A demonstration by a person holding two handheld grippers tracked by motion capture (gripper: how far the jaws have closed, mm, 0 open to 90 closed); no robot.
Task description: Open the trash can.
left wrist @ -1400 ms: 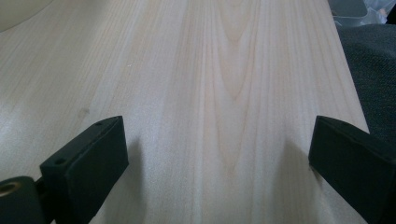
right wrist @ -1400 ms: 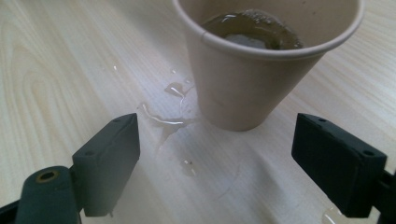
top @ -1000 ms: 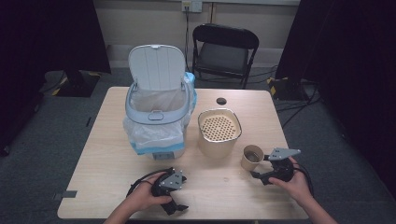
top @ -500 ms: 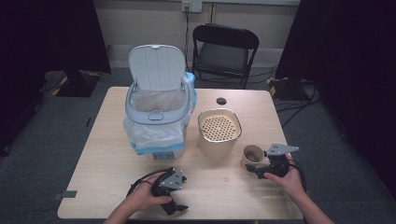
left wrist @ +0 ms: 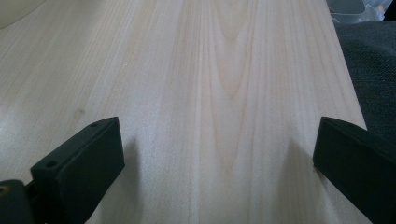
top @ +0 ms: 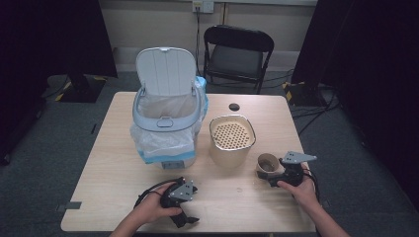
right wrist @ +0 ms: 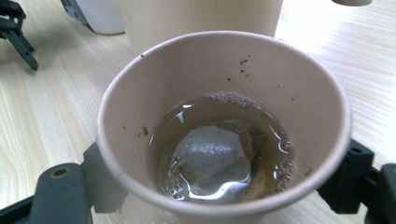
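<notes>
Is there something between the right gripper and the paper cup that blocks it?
No. The cup already sits between the right gripper's jaws, which have just been closing on it. Nothing visible stands between them.

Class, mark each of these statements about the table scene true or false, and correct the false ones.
1. The paper cup holds liquid and a tea bag. True.
2. The bin has its lid shut. False: the lid stands open, and a plastic liner shows inside.
3. The right gripper has its jaws on either side of the cup. True; they have just been closing, though whether the pads press on it yet I cannot tell.
4. The left gripper holds a spoon. False: its jaws stand open over bare table.
5. The perforated container stands between bin and cup. True.
</notes>
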